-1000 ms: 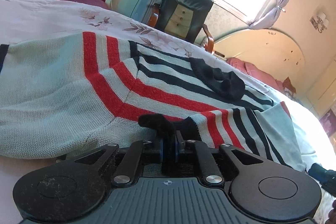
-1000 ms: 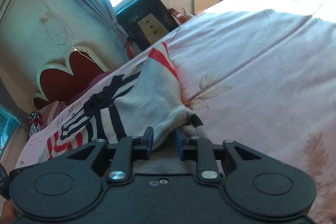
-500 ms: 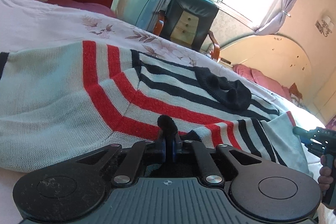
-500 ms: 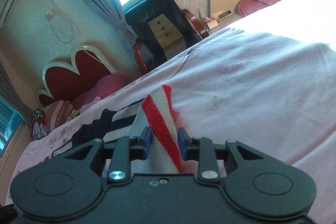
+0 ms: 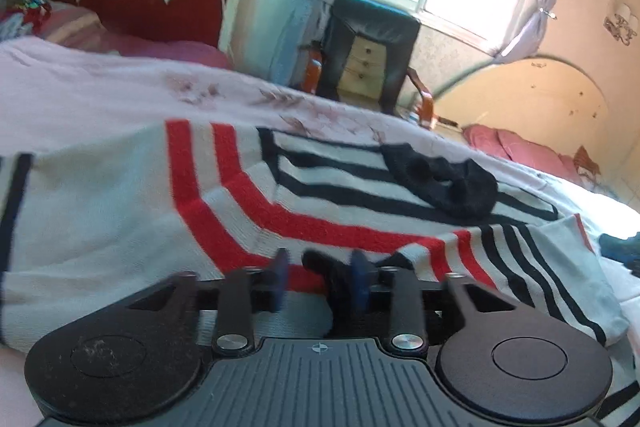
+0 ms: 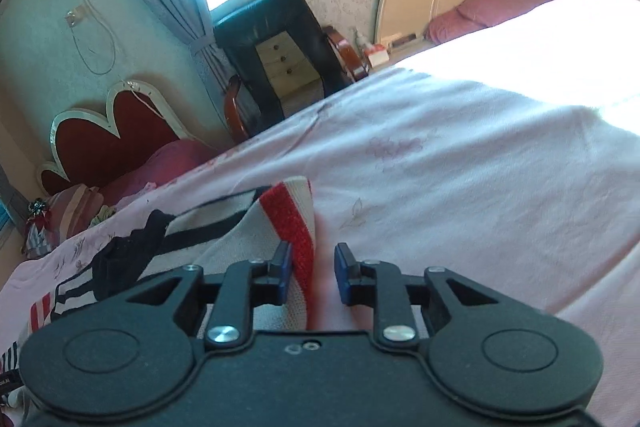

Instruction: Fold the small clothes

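Left wrist view: a grey knitted sweater with red and black stripes (image 5: 132, 211) lies spread on a pale pink floral bedsheet (image 5: 100, 95).

The left gripper (image 5: 320, 269) sits low at the sweater's near edge, jaws parted, with a dark fold of black knit cuff (image 5: 326, 269) loose between them, against the right finger. In the right wrist view, the right gripper (image 6: 312, 267) is also spread apart; a red-striped sweater edge (image 6: 298, 227) lies beside its left finger (image 6: 282, 265), ungripped. A black leather armchair (image 5: 370, 43) stands under the window.
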Available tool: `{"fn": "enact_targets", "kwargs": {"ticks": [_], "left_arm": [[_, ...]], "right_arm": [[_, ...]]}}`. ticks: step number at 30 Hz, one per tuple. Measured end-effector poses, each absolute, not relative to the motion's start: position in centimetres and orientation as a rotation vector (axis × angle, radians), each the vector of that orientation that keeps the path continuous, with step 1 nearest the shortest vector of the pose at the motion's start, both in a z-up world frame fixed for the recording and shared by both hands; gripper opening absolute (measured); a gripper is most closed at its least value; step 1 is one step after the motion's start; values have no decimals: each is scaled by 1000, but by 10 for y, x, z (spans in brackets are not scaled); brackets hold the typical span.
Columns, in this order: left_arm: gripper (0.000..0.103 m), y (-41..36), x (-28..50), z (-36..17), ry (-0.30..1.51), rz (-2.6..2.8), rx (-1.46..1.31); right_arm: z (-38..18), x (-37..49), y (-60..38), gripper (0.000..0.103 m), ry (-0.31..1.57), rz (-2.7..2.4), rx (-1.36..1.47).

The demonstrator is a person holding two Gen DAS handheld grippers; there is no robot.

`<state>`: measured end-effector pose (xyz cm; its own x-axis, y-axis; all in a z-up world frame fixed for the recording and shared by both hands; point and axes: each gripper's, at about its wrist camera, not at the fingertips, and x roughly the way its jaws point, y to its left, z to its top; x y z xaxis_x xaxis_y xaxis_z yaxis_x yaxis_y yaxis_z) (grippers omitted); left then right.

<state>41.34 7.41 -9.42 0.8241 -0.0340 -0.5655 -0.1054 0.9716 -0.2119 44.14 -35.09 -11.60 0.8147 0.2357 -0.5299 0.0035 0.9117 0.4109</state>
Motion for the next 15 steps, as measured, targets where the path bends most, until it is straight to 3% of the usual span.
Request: {"fn": "enact_targets", "kwargs": {"ticks": [1,4,8,11,12,13,15], "left_arm": [[66,72,407,-87,558,52,-216],[66,53,410,-75,516,-19,-183],[66,22,438,-90,595,-88,-137],[66,23,444,-107,664,-51,-118],[66,26,441,-105,669,-43,-136],[66,26,436,-101,666,-31,-140],[66,23,421,-89,611,-49,-143]], "right_arm": [[-108,436,-351,22,576,143,392],[-94,440,-343,20,552,188,308],[-102,467,-323,15,617,210,224],[-117,482,-320,0,694,128,145],[-116,480,-324,2,693,110,158],[-113,475,-325,16,704,58,145],[-102,454,-329,16,669,88,161]]}}
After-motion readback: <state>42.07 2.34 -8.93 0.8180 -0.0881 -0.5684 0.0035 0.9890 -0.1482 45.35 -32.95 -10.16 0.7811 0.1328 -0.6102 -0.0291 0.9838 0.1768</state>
